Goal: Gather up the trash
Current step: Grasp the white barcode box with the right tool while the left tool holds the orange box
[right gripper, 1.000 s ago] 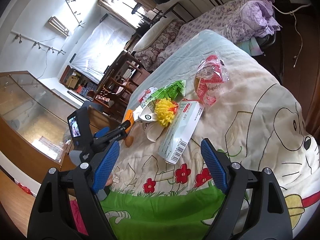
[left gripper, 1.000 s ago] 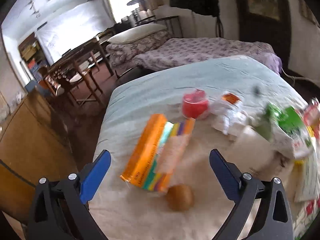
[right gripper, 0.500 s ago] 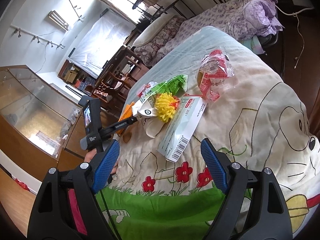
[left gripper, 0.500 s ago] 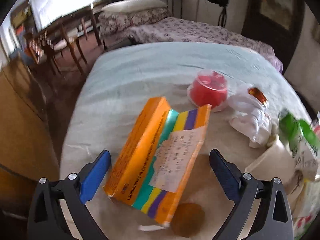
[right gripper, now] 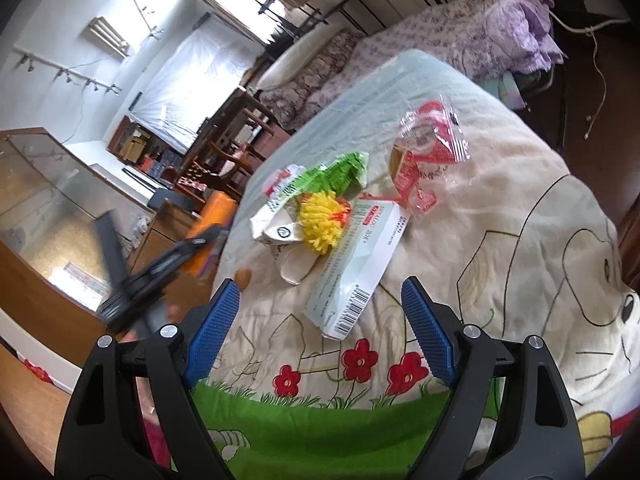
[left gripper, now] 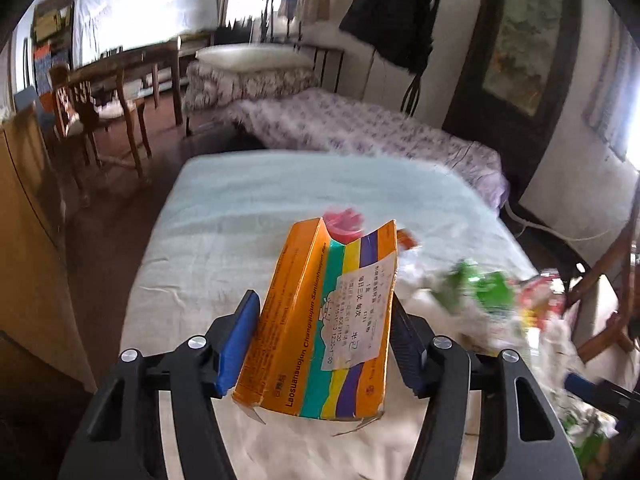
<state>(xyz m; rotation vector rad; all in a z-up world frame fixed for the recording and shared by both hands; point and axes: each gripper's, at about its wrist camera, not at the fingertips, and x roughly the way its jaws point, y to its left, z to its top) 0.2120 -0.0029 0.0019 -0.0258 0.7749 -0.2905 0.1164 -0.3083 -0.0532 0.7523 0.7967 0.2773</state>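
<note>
- Midair, the left gripper [left gripper: 322, 344] had just closed its jaws on an orange striped box [left gripper: 324, 320], lifted clear of the bed [left gripper: 240, 208].
- Nearby, the right gripper [right gripper: 320, 328] hovered open (nothing between its jaws) above a white carton [right gripper: 356, 264].

One orange box [left gripper: 320, 320], one white carton [right gripper: 356, 272], one green wrapper [right gripper: 332, 176], one yellow pompom [right gripper: 322, 220].
</note>
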